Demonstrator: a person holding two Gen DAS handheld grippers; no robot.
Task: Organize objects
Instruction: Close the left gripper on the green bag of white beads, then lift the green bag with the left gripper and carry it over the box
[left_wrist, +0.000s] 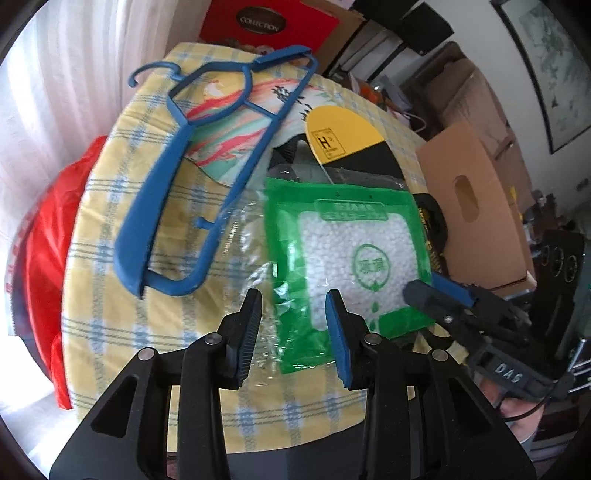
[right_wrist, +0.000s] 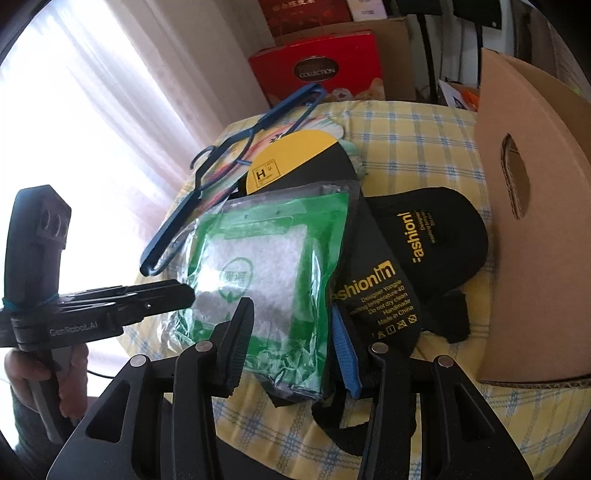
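Note:
A green bag of white pellets (left_wrist: 354, 254) lies on the yellow checked tablecloth (left_wrist: 122, 325); it also shows in the right wrist view (right_wrist: 258, 266). My left gripper (left_wrist: 293, 310) is open, its fingers astride the bag's near left corner. My right gripper (right_wrist: 291, 325) is open over the bag's near edge; in the left wrist view (left_wrist: 436, 291) it reaches in from the right. A blue hanger (left_wrist: 177, 206) lies to the left on a printed fan (left_wrist: 236, 122). Black and yellow insoles (right_wrist: 373, 291) lie under and beside the bag.
An open cardboard box (right_wrist: 524, 221) stands at the table's right. A red gift box (right_wrist: 317, 74) sits at the back. A red bag (left_wrist: 44, 258) hangs off the table's left side. A white curtain (right_wrist: 92, 110) fills the left.

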